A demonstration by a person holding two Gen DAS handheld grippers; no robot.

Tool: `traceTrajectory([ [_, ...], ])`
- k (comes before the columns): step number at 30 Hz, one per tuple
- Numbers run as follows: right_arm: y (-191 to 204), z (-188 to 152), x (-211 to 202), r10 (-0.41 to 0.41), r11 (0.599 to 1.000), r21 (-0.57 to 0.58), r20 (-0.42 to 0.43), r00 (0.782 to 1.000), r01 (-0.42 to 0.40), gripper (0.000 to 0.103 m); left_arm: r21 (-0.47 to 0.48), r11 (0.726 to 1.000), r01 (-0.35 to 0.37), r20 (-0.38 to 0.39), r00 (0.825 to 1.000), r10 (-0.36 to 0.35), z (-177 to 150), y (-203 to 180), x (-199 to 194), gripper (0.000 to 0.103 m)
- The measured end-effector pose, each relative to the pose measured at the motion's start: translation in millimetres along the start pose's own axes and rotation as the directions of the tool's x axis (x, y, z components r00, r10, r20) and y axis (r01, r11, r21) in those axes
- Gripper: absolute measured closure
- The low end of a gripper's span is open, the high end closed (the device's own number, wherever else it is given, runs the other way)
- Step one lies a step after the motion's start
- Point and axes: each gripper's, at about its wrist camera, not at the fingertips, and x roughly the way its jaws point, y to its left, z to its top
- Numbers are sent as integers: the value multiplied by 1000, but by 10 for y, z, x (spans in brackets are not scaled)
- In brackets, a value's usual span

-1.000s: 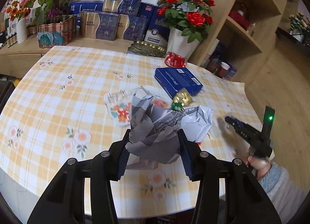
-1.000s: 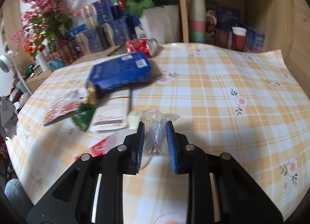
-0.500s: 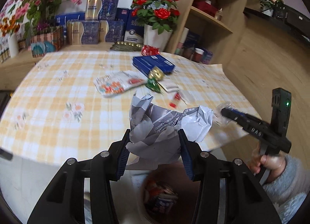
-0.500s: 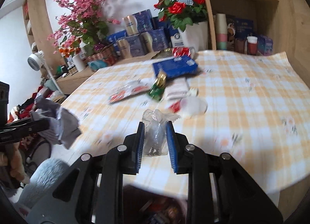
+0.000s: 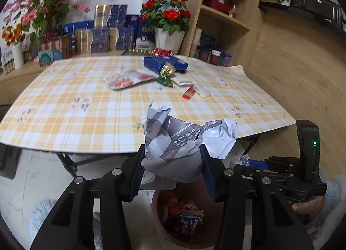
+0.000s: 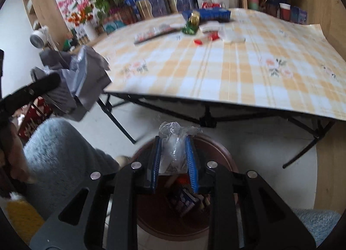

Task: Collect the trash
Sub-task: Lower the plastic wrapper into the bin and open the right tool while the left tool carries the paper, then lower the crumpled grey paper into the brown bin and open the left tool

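The left gripper [image 5: 172,159] is clenching a crumpled grey-and-white paper wrapper [image 5: 183,141] between its blue pads, the wad bulging above and to the right of the fingertips. Directly below that claw a brown trash bin [image 5: 164,228] is sitting on the floor, already holding boxes and wrappers. Ahead of the claw, the table [image 5: 64,107] with its yellow checked cloth is carrying more litter: a flat printed packet [image 5: 127,80], a green-and-gold wrapper [image 5: 165,74], a blue box [image 5: 166,62] and a small red piece [image 5: 188,93].

To the right, the right gripper [image 6: 174,157] is grasping a scrunched clear plastic bag [image 6: 175,141], which is sticking up past its fingertips. The same bin's rim [image 6: 225,152] is lying just under and beyond this claw. A fuzzy pale-blue sleeve [image 6: 58,152] is showing to the left of it, with the paper wad up beside the table edge.
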Motion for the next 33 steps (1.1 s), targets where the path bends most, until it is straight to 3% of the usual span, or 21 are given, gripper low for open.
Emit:
traceTrajectory([
  [7, -99, -106, 236, -20, 998, 52, -107, 994, 26, 77, -120, 993, 6, -36, 999, -10, -56, 274, 162, 56],
  [14, -35, -182, 415, -43, 999, 15, -187, 981, 47, 77, -126, 992, 3, -49, 999, -9, -68, 291, 190, 55],
  [19, -51, -186, 430, -37, 999, 24, -200, 979, 43, 72, -132, 991, 3, -47, 999, -9, -76, 299, 192, 55],
  [23, -36, -181, 383, -51, 999, 12, -178, 983, 53, 46, -135, 991, 1, -50, 999, -7, -77, 299, 202, 54],
  [27, -40, -117, 245, -75, 997, 12, -109, 991, 77, 9, -128, 992, 1, -51, 999, -7, -73, 286, 205, 54],
  [33, -132, 55, -72, -128, 991, 44, 38, 991, 127, 6, -120, 993, 2, -59, 998, -9, -77, 263, 221, 54],
])
